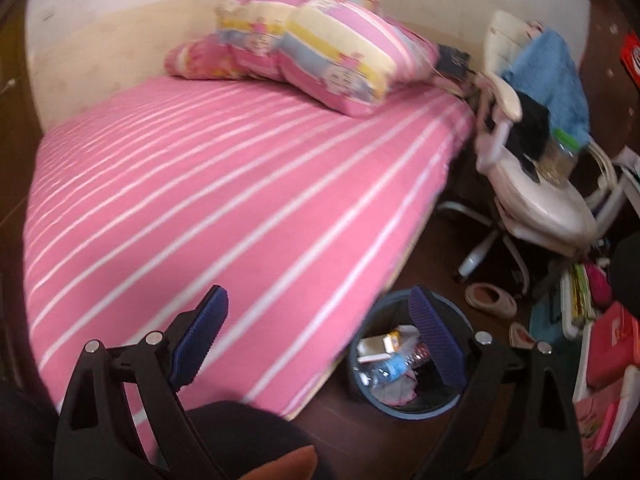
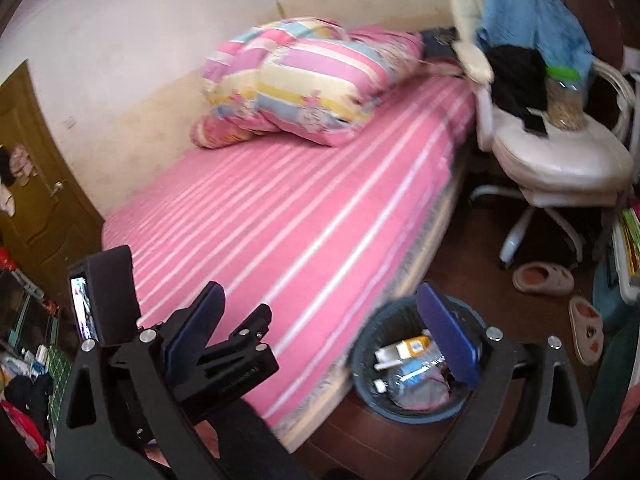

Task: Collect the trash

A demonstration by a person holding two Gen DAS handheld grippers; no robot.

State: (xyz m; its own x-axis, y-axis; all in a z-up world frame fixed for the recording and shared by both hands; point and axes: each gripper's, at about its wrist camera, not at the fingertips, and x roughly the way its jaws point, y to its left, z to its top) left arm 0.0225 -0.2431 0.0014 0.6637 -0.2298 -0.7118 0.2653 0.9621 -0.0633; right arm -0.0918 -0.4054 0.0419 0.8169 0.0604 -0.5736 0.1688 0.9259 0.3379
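Both grippers, left gripper [image 1: 318, 334] and right gripper [image 2: 326, 330], hang with fingers spread and empty above the bed [image 1: 200, 184] edge; the trash bin [image 1: 404, 406] sits on the floor beside it, holding trash [image 1: 384, 360].

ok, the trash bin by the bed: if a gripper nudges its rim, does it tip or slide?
The trash bin looks like thin plastic with a loose liner, so probably light. Its contents, a crushed bottle and cartons, seem light too, adding little ballast. On the smooth dark floor it would likely slide before tipping, though a high rim push might tilt it.
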